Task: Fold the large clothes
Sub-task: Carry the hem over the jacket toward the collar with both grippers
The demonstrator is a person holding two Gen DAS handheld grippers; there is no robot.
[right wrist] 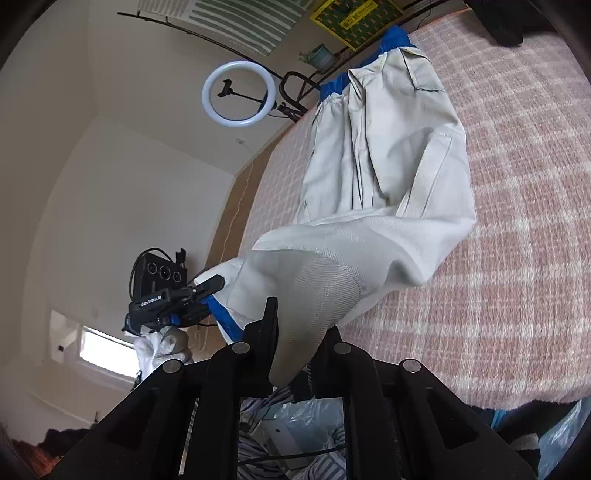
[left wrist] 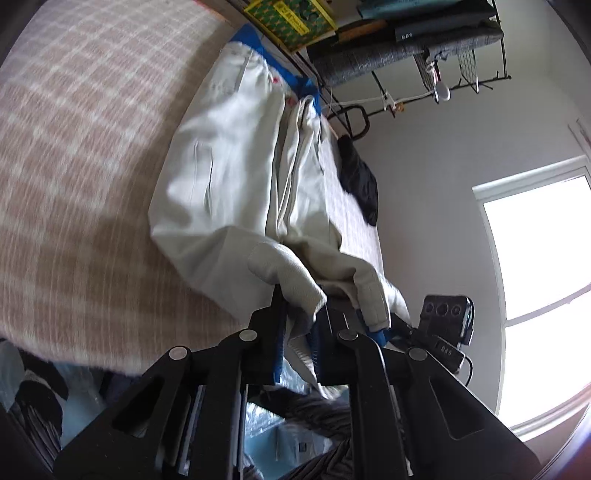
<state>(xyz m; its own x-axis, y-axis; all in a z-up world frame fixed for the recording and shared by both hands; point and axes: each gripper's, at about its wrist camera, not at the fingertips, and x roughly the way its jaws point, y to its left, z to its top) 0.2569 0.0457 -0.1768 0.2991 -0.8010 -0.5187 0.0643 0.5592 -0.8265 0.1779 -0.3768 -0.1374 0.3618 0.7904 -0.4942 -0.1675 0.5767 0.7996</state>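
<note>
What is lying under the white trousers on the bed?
Under the white trousers lies the pink checked bed cover. Blue cloth shows at their far end. What it is, and anything else beneath, is covered.

My black left gripper [left wrist: 301,332] and black right gripper [right wrist: 295,354] have blue pads. The trousers [right wrist: 376,177] are off-white, with a bright blue band at their far end. Under the trousers, the bedspread [right wrist: 517,206] is dusty pink checked with cream lines. Beyond the bed's far edge stand a yellow-and-green patterned box [left wrist: 291,18] and a white ring light [right wrist: 239,94].
</note>
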